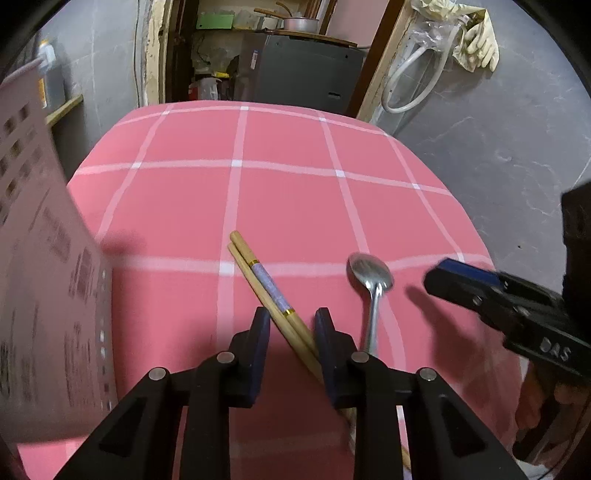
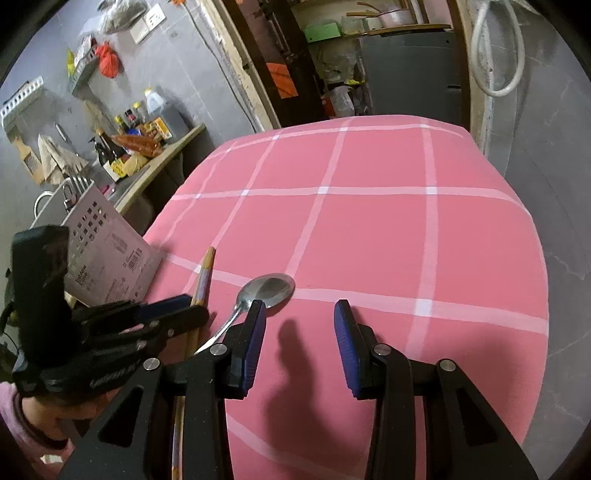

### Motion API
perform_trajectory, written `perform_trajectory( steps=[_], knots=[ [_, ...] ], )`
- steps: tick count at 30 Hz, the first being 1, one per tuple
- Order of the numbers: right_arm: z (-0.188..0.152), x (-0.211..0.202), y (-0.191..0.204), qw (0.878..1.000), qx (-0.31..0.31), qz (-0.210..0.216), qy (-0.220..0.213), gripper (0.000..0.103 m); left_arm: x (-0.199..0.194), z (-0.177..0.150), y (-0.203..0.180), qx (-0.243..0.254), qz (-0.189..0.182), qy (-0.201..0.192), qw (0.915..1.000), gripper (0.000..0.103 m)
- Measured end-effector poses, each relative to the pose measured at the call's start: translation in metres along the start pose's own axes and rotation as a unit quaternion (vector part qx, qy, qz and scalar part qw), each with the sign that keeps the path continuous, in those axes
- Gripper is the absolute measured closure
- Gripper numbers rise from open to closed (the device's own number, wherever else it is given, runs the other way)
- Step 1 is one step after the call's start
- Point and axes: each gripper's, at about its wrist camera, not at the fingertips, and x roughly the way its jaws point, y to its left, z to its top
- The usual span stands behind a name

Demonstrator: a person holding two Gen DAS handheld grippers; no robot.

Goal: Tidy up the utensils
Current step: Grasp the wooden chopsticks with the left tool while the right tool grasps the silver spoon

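— Left gripper (image 1: pixel 291 328) has its jaws drawn in around two wooden chopsticks (image 1: pixel 258 273), which cross slantwise between the pads; whether both pads press on them, I cannot tell.

— And the right gripper (image 2: pixel 300 334)?

— Spread, nothing between its jaws, hanging over the cloth just beside one steel spoon (image 2: pixel 267 290), which lies bowl-up near the chopsticks.

— What's underneath?

— Pink tablecloth (image 1: pixel 295 206) with a white grid. One pale perforated utensil holder (image 2: pixel 107 251) stands at the table's left edge, next to the chopsticks.

— And the room?

— Grey tiled walls, a side counter (image 2: pixel 162 155) crowded with sauce bottles, a dark cabinet (image 1: pixel 303 70) through the doorway with one metal pot (image 1: pixel 300 24) on top.
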Motion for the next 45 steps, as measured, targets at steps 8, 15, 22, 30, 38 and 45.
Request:
perform_trajectory(
  steps=[8,15,22,30,38,45],
  knots=[
    [0.012,0.02,0.016,1.0,-0.004,-0.009,0.03,0.069,-0.009,-0.014,0.003,-0.009,-0.012,0.0,0.9999,0.079],
    [0.02,0.037,0.03,0.998,-0.012,-0.02,0.056,0.067,-0.008,-0.016,0.004,-0.011,-0.015,-0.004,0.9998,0.08],
    [0.021,0.04,0.036,0.997,-0.014,-0.034,0.072,0.066,-0.008,-0.016,0.006,-0.013,-0.018,-0.006,0.9997,0.08],
    [0.004,0.023,0.033,0.994,-0.042,-0.056,0.089,0.069,-0.009,-0.015,0.008,-0.014,-0.025,0.0,0.9996,0.081],
    [-0.015,-0.004,0.029,0.993,-0.031,-0.062,0.098,0.077,-0.009,-0.021,0.001,-0.001,-0.05,0.021,0.9985,0.086],
    [-0.039,-0.023,0.003,0.994,0.045,-0.013,0.103,0.087,-0.007,-0.018,0.013,-0.045,-0.099,0.06,0.9923,0.092]
  ],
)
